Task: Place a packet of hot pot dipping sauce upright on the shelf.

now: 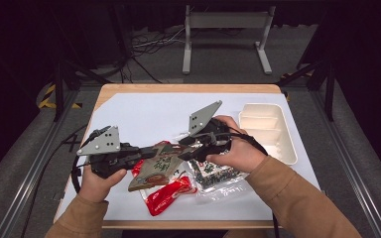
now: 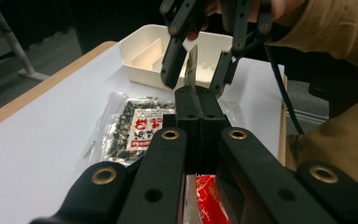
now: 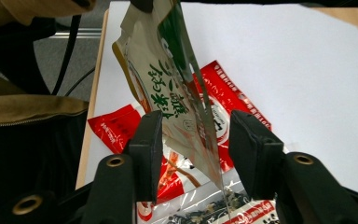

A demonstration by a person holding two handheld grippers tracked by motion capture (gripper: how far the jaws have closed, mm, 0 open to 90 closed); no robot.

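Right gripper view: green-print packet (image 3: pixel 168 88) betw. right claw (image 3: pixel 200 144) jaws, untouched.

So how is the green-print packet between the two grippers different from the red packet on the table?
The green-print packet is lifted off the table and tilted on edge, while the red packet lies flat on the white sheet. The green-print packet is pale with green lettering; the red packet is bright red. The left gripper is shut on the green-print packet, and the right gripper straddles it; nothing holds the red packet. Both look like flat, sealed snack pouches.
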